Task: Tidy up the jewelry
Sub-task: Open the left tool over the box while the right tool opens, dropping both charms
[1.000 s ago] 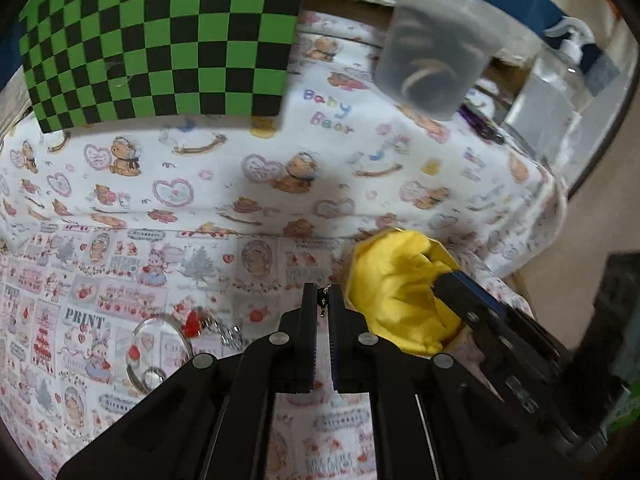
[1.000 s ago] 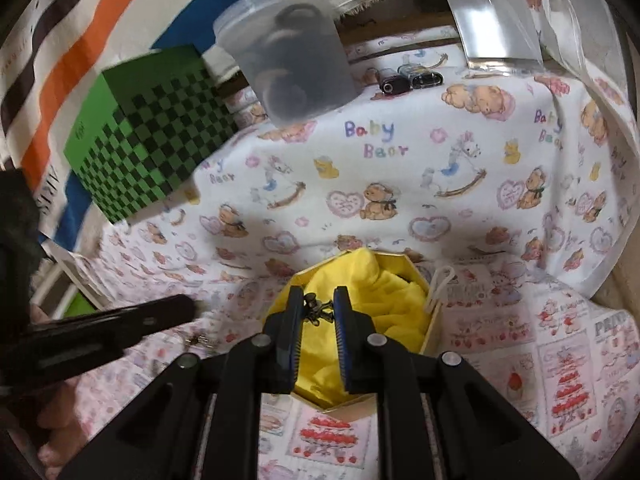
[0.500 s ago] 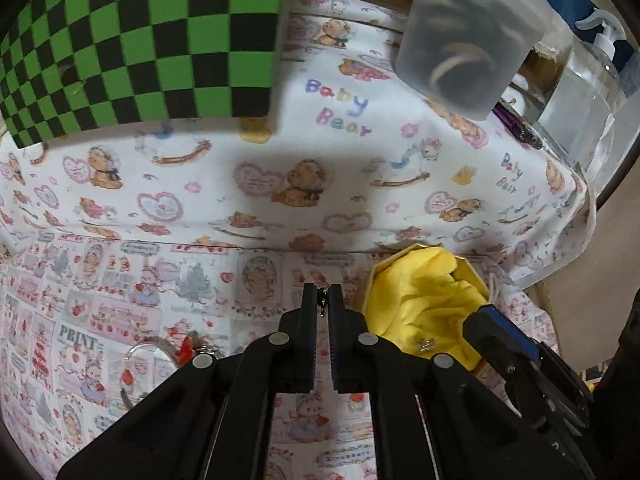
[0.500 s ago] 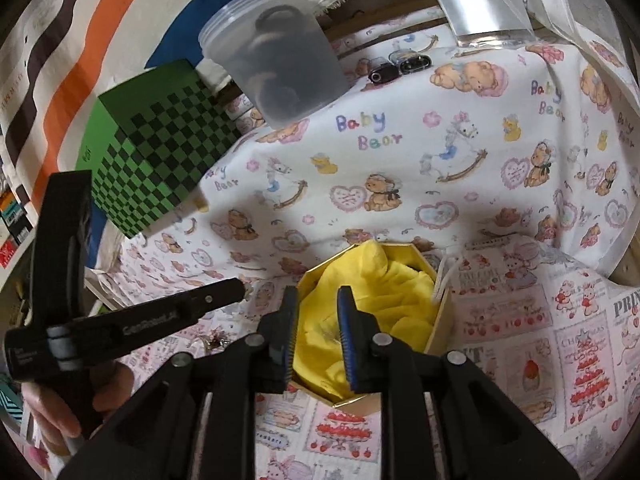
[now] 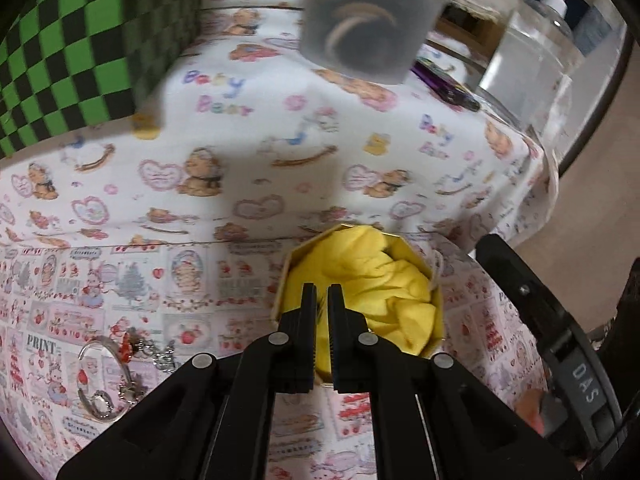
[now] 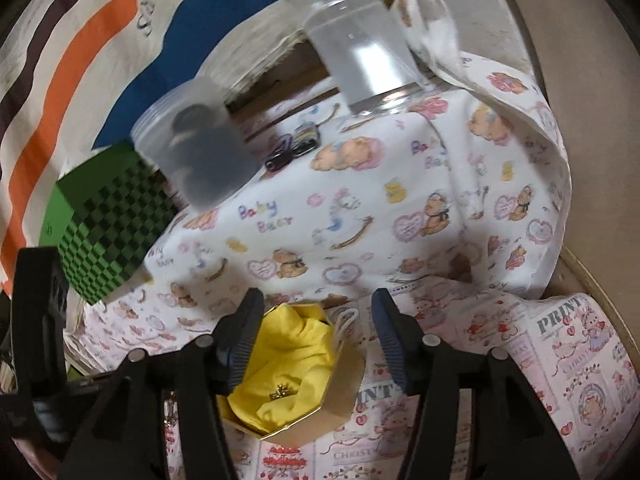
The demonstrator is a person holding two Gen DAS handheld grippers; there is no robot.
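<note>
An octagonal gold box lined with yellow cloth sits on the patterned tablecloth; it also shows in the right wrist view. A small gold earring lies on the cloth inside. My left gripper is shut on a small jewelry piece and hovers over the box's near left edge. My right gripper is open and empty, raised above the box. A clear bracelet and a red-charm chain lie on the cloth at the left.
A green checkered box stands at the back left. A frosted plastic tub and a clear pump bottle stand at the back. Purple and black clips lie near them. The table edge drops off at the right.
My left gripper moved right, from beside the bracelet to over the box. My right gripper released the earring into the box, opened wide and lifted away.
</note>
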